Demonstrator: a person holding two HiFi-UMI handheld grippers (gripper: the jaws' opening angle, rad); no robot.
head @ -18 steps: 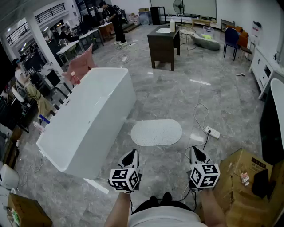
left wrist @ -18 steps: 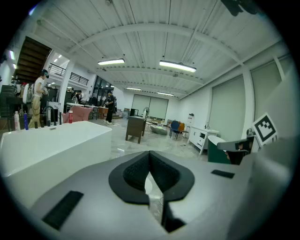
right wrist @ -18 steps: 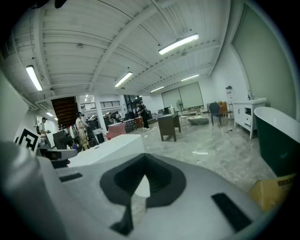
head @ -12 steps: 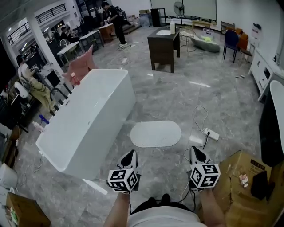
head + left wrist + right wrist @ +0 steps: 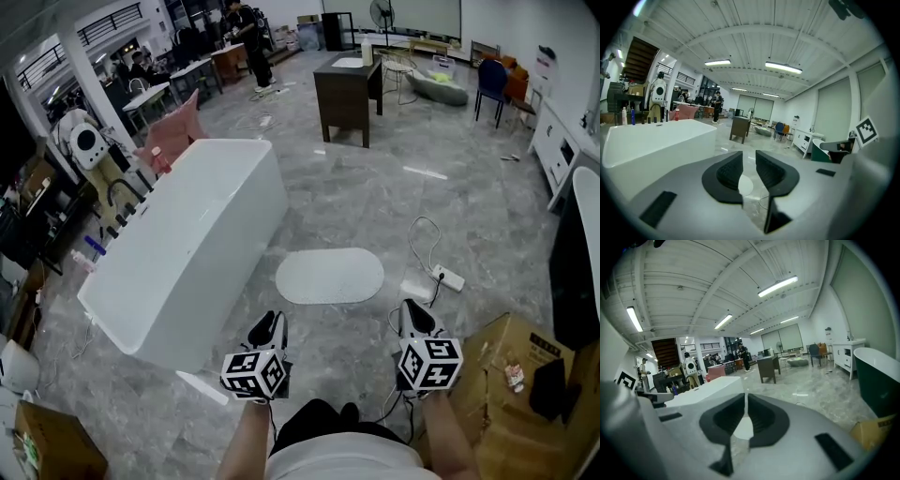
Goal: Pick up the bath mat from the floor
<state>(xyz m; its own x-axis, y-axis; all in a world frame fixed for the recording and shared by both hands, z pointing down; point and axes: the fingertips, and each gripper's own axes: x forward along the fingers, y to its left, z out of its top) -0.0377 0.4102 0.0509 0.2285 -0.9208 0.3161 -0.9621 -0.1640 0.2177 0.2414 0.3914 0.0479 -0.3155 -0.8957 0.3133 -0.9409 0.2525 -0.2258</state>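
The left tongs [image 5: 749, 158] hide most of the bath mat [image 5: 746, 185]; the cardboard box [image 5: 497, 356] is cut off at the lower edge.

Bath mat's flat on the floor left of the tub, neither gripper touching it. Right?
Not quite: the head view shows the bath mat right of the tub, not left. It does lie flat on the floor, with neither left gripper nor right gripper touching it.

A white freestanding bathtub [image 5: 178, 262] stands on the grey marble floor [image 5: 375, 202] to my left in a large open workshop. A dark wooden cabinet [image 5: 345, 89] sits beyond it, with a blue chair [image 5: 487, 77] and white cupboards [image 5: 553, 141] along the right wall. A cardboard box [image 5: 511, 370] and a power strip [image 5: 448, 277] lie to my right. Strip lights [image 5: 783, 67] glow overhead.
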